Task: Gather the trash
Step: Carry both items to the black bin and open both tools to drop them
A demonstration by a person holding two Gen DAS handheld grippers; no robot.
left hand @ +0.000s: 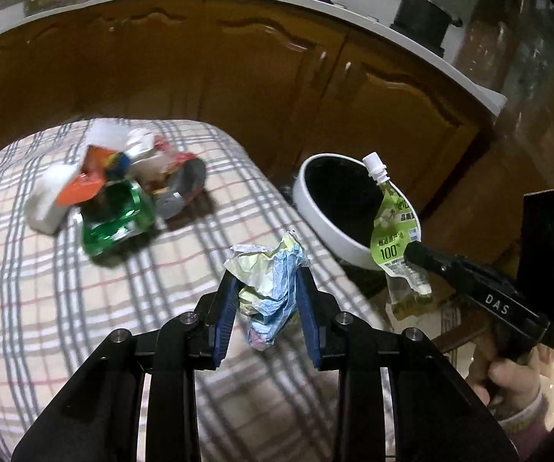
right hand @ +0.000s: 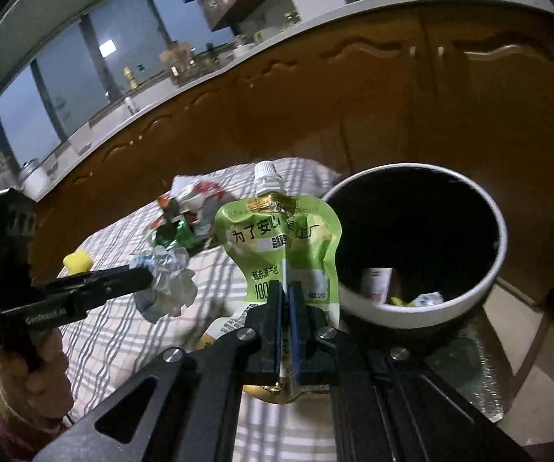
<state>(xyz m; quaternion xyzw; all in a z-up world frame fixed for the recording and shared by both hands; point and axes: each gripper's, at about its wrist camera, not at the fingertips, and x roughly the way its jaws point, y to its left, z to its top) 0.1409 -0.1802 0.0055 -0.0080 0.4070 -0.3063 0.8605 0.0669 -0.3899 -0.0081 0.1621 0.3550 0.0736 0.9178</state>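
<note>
My left gripper (left hand: 265, 275) is shut on a crumpled paper wad (left hand: 267, 288), pale yellow and blue, held above the checked tablecloth (left hand: 103, 300). The wad also shows in the right wrist view (right hand: 169, 285) at the tip of the left gripper (right hand: 144, 277). My right gripper (right hand: 286, 288) is shut on a green drink pouch (right hand: 280, 238) with a white cap, held upright beside the white trash bin (right hand: 423, 308). In the left wrist view the pouch (left hand: 394, 227) hangs at the bin's (left hand: 315, 215) near rim, pinched by the right gripper (left hand: 411, 252).
A pile of trash (left hand: 123, 184) lies on the cloth: a green crushed can, orange and white packets, a grey lid. The bin holds several scraps (right hand: 404, 296). Brown cabinet doors (left hand: 238, 77) stand behind. A yellow cap (right hand: 76, 261) lies on the table.
</note>
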